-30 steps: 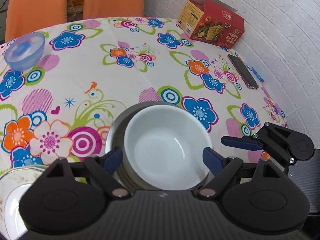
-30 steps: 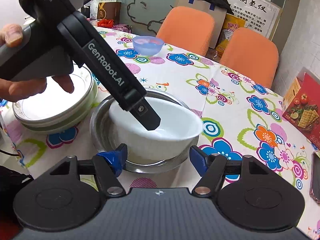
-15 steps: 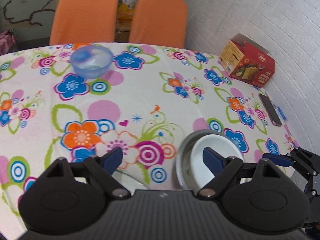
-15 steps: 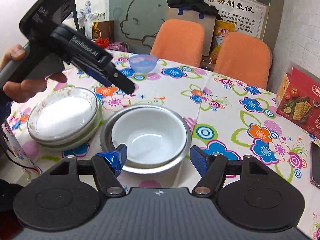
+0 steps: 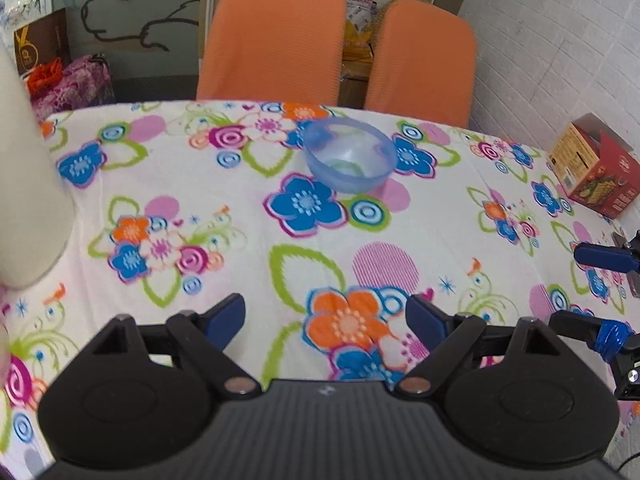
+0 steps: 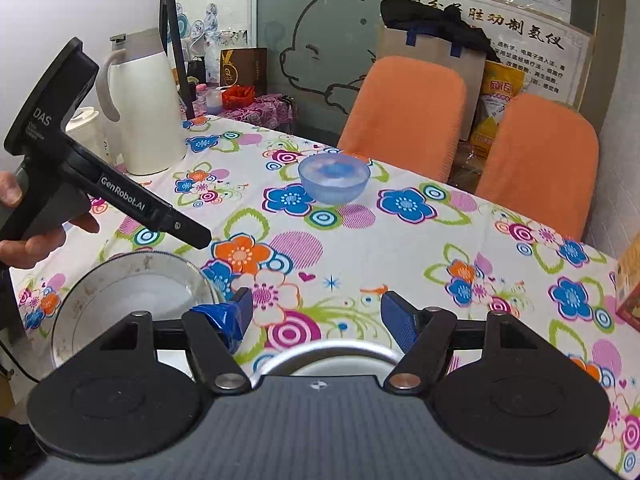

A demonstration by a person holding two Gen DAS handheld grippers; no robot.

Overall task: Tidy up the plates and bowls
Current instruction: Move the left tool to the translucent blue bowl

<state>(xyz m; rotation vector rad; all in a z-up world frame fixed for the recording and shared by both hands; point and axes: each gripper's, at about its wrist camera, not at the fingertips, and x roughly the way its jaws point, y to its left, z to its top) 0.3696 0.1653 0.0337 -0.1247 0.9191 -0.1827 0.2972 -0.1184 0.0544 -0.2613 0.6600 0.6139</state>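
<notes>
A translucent blue bowl (image 5: 347,159) stands upright on the flowered tablecloth near the far edge; it also shows in the right wrist view (image 6: 333,178). My left gripper (image 5: 325,318) is open and empty, well short of that bowl, above the cloth. My right gripper (image 6: 316,314) is open and empty. Just below it shows the far rim of the metal bowl (image 6: 332,350) that held the white bowl; its inside is hidden. A stack of white plates (image 6: 132,292) sits to the left of my right gripper.
A white thermos jug (image 6: 142,108) stands at the table's left side. A red cracker box (image 5: 592,166) and a phone (image 5: 628,264) lie at the right. Two orange chairs (image 5: 276,38) stand behind the far edge.
My left gripper has left the white bowl in the metal bowl, lifted and swung left toward the blue bowl. My right gripper has tilted up and the nested bowls have slid under it.
</notes>
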